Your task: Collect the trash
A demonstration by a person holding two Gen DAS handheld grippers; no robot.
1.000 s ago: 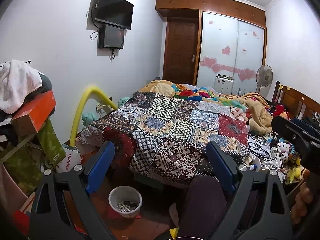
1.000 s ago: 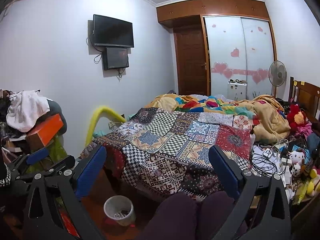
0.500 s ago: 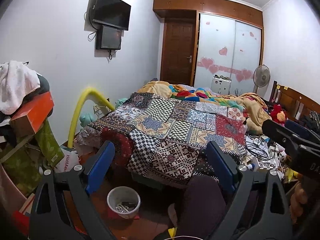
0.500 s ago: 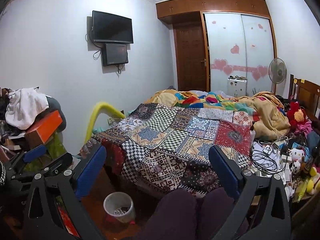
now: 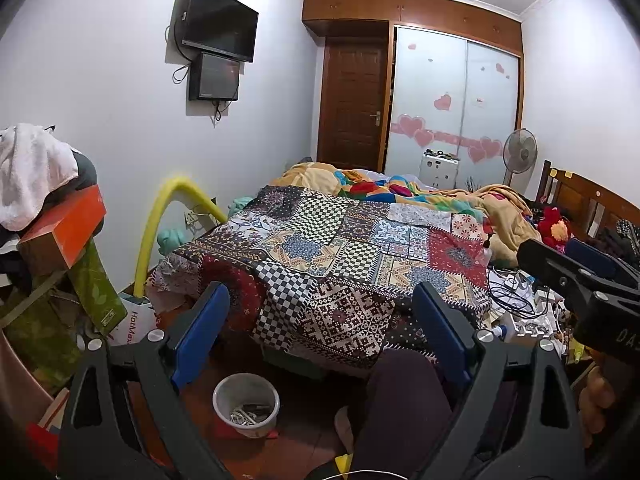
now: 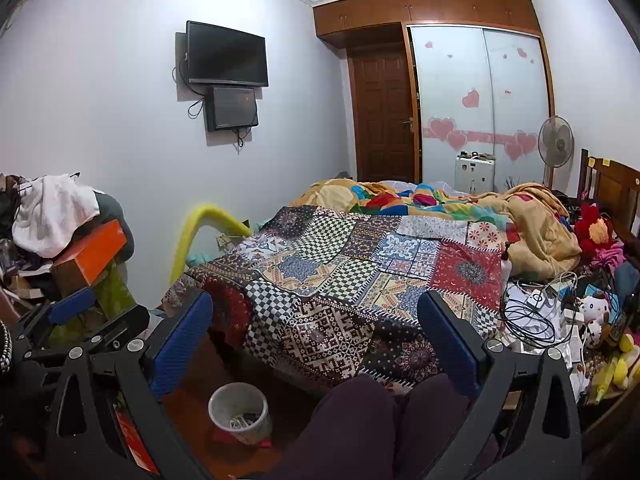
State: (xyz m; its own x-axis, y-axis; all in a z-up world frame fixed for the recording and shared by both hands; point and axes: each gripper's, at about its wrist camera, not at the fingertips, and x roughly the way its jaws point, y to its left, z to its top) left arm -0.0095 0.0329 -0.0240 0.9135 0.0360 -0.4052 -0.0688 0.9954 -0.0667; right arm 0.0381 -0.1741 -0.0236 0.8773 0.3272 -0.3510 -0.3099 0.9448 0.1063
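A small white bin (image 5: 246, 404) (image 6: 239, 412) with scraps inside stands on the reddish floor by the bed's near corner. My left gripper (image 5: 320, 312) is open with nothing between its blue pads, held above the bin and the bed's edge. My right gripper (image 6: 314, 324) is open too and holds nothing. In the left wrist view the right gripper (image 5: 576, 276) shows side-on at the far right over the bedside clutter. The left gripper (image 6: 76, 320) appears at the left edge of the right wrist view.
A bed with a patchwork quilt (image 5: 340, 248) fills the middle. Cables, chargers and toys (image 6: 560, 312) crowd its right side. Piled clothes and an orange box (image 5: 64, 232) stand at the left. The person's dark-clad knees (image 6: 372, 420) lie below. A yellow foam tube (image 5: 168, 216) leans on the wall.
Both views have drifted slightly; the right gripper now reaches further into the left wrist view from the right. Both grippers stay open and nothing has been picked up.
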